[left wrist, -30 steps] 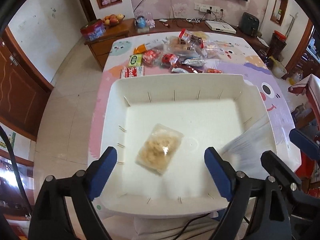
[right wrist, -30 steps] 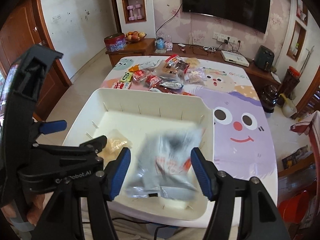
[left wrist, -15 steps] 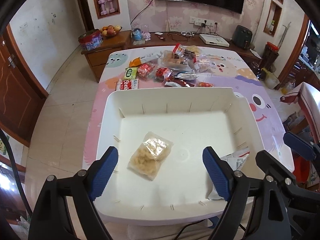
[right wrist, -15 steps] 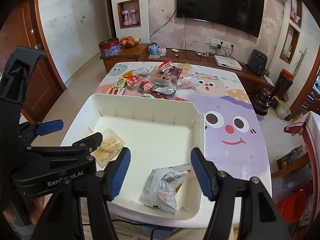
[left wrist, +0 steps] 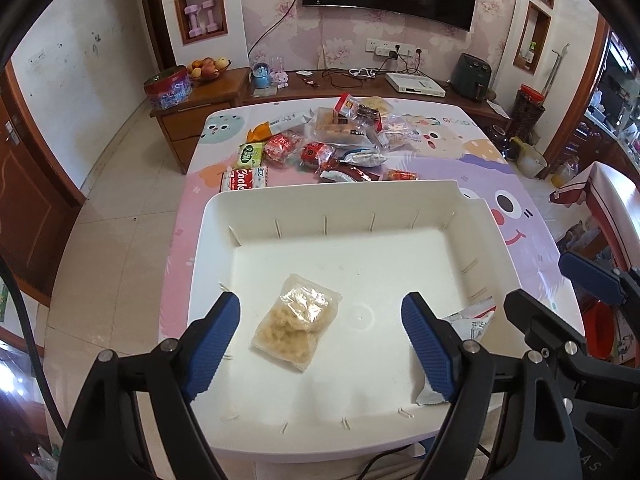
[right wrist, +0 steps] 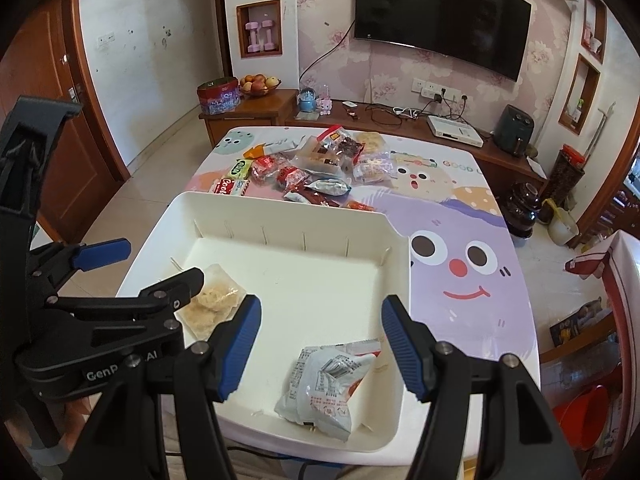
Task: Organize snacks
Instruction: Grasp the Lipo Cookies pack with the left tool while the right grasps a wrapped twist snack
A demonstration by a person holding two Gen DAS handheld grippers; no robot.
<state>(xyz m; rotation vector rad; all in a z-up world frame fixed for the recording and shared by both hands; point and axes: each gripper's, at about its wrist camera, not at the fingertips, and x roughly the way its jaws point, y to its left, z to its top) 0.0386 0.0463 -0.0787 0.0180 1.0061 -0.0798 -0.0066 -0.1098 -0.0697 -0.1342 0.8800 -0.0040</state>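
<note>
A white bin [left wrist: 208, 240] [right wrist: 400, 264] stands at the table's near end. Inside it lie a clear pack of pale biscuits [left wrist: 298, 320] [right wrist: 214, 304] and a silver-and-white snack bag [right wrist: 328, 384] [left wrist: 472, 322] leaning in the near right corner. My left gripper [left wrist: 322, 340] hangs open above the biscuit pack, gripping nothing. Over the silver bag my right gripper [right wrist: 320, 344] is open too, its blue pads clear of it. A heap of snack packets [left wrist: 328, 144] [right wrist: 316, 168] lies on the table beyond the bin.
The table has a pink and purple cartoon cloth [right wrist: 460, 264]. A wooden sideboard [left wrist: 200, 100] with a fruit bowl and a red tin stands behind the table, below a wall television [right wrist: 440, 20]. Tiled floor lies to the left, and a red bucket [right wrist: 584, 412] sits at the right.
The silver bag dropped out of my right gripper and now lies in the bin's corner. Both grippers tilted up slightly, showing more of the far table. The left jaws narrowed a little.
</note>
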